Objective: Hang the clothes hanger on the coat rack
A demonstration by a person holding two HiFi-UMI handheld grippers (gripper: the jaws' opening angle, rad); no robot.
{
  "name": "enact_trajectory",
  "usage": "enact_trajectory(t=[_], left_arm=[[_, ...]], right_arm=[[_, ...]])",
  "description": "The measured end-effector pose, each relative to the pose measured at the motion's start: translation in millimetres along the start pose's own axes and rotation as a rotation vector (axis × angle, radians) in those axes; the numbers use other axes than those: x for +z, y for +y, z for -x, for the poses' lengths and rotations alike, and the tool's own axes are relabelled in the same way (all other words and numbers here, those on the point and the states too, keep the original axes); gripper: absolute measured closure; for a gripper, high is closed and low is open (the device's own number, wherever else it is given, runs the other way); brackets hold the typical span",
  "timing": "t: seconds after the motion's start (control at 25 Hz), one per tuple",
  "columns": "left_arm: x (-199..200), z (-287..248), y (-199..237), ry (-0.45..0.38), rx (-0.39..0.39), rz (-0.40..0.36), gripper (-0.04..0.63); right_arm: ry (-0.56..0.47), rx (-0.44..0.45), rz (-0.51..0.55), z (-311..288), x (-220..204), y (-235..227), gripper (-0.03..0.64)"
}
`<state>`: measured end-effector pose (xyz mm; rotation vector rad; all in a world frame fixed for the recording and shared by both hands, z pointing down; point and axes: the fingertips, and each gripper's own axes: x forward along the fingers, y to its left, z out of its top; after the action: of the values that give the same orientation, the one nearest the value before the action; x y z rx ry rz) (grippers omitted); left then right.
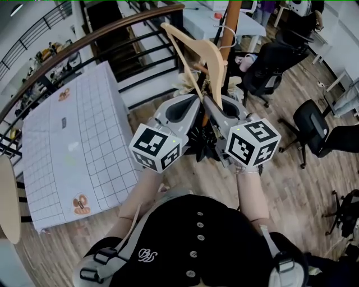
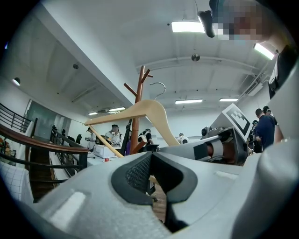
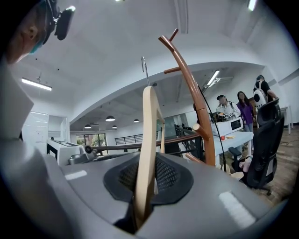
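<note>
A pale wooden clothes hanger [image 1: 205, 53] stands tilted above both grippers, its metal hook [image 3: 145, 70] uppermost. My right gripper [image 3: 145, 186] is shut on one arm of the hanger [image 3: 148, 140], seen edge-on between the pads. My left gripper [image 2: 154, 179] sits close beside it, and a bit of the hanger's lower bar shows between its nearly closed pads. The brown wooden coat rack [image 1: 231, 17] rises just beyond the hanger. In the gripper views, the rack [image 3: 196, 102] with its pegs [image 2: 140, 88] stands behind the hanger [image 2: 140, 109], apart from the hook.
A table under a white checked cloth [image 1: 73, 140] stands at the left, with a curved stair railing [image 1: 112, 31] behind it. Black office chairs [image 1: 311, 126] are at the right, and one [image 1: 275, 56] is near the rack. Several people stand in the background [image 3: 240, 107].
</note>
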<state>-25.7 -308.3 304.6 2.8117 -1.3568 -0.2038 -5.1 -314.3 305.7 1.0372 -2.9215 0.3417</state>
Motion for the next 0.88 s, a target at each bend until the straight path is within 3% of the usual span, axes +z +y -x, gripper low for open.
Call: enact_trajectory(t=[0.88], left_arm=[[29, -20, 47, -0.008, -0.080, 0.000, 0.597]], right_arm=[[-0.066, -0.076, -0.088, -40, 51, -14, 0.584]])
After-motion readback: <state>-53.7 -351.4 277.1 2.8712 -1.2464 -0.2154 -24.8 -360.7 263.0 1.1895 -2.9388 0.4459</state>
